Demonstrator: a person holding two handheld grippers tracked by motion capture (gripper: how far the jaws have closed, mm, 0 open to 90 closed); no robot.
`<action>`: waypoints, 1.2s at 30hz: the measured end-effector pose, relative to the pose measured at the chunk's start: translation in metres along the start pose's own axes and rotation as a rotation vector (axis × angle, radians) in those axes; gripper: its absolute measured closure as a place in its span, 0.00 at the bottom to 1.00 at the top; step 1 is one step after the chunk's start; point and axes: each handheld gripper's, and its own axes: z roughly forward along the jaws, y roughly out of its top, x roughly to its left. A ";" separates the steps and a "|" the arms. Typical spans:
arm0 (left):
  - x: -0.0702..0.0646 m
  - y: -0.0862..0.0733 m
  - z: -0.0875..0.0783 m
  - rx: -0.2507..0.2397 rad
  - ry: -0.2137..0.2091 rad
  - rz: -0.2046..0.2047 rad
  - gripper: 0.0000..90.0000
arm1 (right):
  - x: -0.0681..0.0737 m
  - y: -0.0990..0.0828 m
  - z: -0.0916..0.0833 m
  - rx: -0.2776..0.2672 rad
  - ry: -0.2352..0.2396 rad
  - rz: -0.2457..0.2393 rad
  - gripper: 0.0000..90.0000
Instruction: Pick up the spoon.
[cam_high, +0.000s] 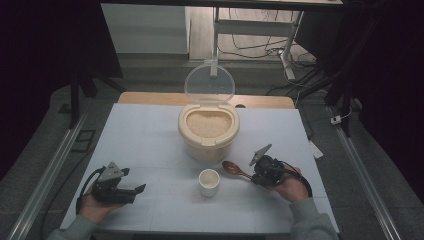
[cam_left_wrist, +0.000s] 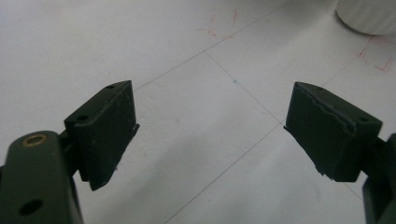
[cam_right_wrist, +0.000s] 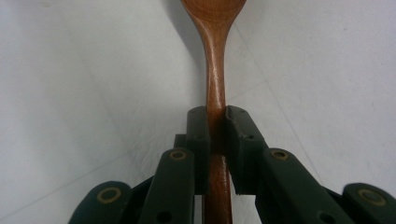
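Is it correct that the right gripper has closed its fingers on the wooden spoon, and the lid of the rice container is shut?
Not quite: the lid stands open above the rice container, as the high view shows. The right gripper does clamp the wooden spoon.

High overhead view forward-down on table (cam_high: 150, 135) — two close jaw-level views, same tabletop

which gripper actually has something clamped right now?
The right gripper: its jaws are shut on the handle of the wooden spoon, which points toward the small white cup. The left gripper stands wide open over bare table.
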 end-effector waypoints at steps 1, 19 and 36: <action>0.000 0.000 0.000 0.000 0.000 0.000 0.18 | 0.001 -0.002 -0.003 -0.010 -0.001 -0.004 0.89; 0.000 0.000 0.001 0.004 -0.008 -0.002 0.18 | 0.022 -0.001 -0.054 -0.181 -0.017 -0.068 0.89; -0.001 0.000 0.002 0.009 -0.011 -0.005 0.18 | 0.040 0.022 -0.059 -0.218 0.002 -0.136 0.89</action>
